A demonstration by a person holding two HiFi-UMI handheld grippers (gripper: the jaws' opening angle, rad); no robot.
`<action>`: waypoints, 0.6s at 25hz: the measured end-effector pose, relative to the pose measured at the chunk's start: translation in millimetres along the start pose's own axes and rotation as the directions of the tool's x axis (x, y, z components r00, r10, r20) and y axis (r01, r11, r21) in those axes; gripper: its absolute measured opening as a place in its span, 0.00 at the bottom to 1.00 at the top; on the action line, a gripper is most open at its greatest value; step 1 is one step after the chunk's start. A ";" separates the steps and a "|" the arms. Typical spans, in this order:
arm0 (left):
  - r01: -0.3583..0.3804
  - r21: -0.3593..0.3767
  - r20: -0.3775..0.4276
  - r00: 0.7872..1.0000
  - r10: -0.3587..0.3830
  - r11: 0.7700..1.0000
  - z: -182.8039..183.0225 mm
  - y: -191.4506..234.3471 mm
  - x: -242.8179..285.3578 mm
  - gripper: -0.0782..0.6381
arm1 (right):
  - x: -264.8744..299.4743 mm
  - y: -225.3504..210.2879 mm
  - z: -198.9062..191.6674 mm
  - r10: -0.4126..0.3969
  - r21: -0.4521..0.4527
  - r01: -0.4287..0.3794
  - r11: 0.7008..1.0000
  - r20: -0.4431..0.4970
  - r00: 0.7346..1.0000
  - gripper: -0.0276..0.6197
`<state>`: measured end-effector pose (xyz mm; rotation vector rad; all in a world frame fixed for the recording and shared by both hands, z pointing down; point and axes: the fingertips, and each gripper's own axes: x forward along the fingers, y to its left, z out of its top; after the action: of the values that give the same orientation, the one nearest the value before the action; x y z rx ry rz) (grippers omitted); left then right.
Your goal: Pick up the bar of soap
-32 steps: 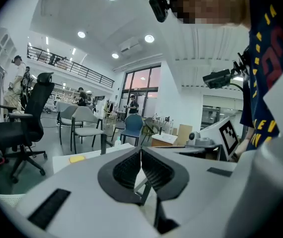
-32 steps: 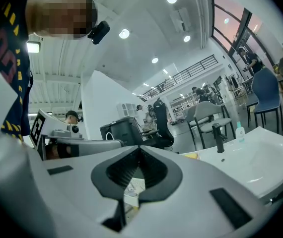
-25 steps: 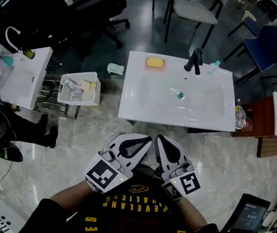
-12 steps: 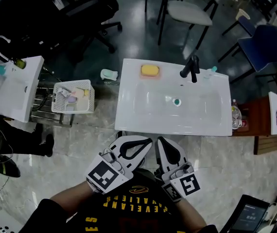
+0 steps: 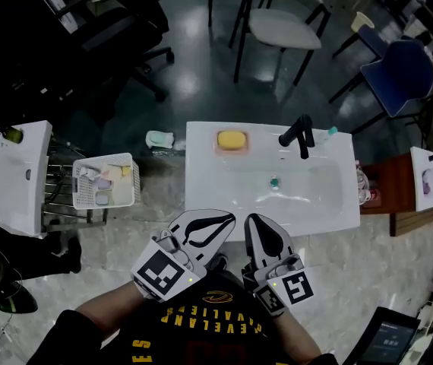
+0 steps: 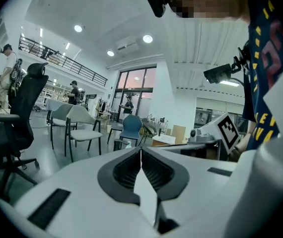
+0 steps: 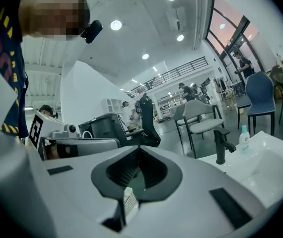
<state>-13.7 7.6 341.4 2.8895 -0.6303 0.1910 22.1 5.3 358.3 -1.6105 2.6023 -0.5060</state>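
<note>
The yellow bar of soap (image 5: 232,139) lies on a pink dish at the back left corner of the white sink (image 5: 209,196), seen in the head view. A black faucet (image 5: 298,134) stands at the sink's back right. Both grippers are held close to my body, short of the sink's near edge and well apart from the soap. My left gripper (image 5: 230,218) (image 6: 141,148) is shut with nothing between its jaws. My right gripper (image 5: 251,220) (image 7: 139,148) is shut and empty too. The right gripper view shows the faucet (image 7: 221,145) and part of the sink (image 7: 268,170), not the soap.
A white basket (image 5: 104,181) of small items stands left of the sink, with another white basin (image 5: 7,173) beyond it. A small bottle (image 5: 330,131) sits by the faucet. Chairs (image 5: 285,25) stand behind the sink, and a wooden side table (image 5: 399,196) stands at its right.
The sink and soap have slid down the head view, closer to the grippers. Both grippers stay shut in the same place in front of my body.
</note>
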 end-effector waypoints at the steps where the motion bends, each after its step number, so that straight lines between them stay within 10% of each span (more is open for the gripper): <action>1: 0.002 0.003 -0.001 1.000 -0.002 1.000 -0.3 8.9 0.5 0.13 | 6.8 -1.9 -0.4 -0.014 0.000 0.014 1.000 -0.011 1.000 0.07; 15: 0.028 0.046 -0.107 0.994 -0.023 0.999 -21.9 100.0 32.9 0.16 | 49.5 -36.5 4.6 -0.144 0.026 0.146 0.989 -0.051 0.988 0.07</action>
<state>-28.3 -90.7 382.7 2.9080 -0.5777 0.3583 31.8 -54.1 371.4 -1.8095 2.5101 -0.5968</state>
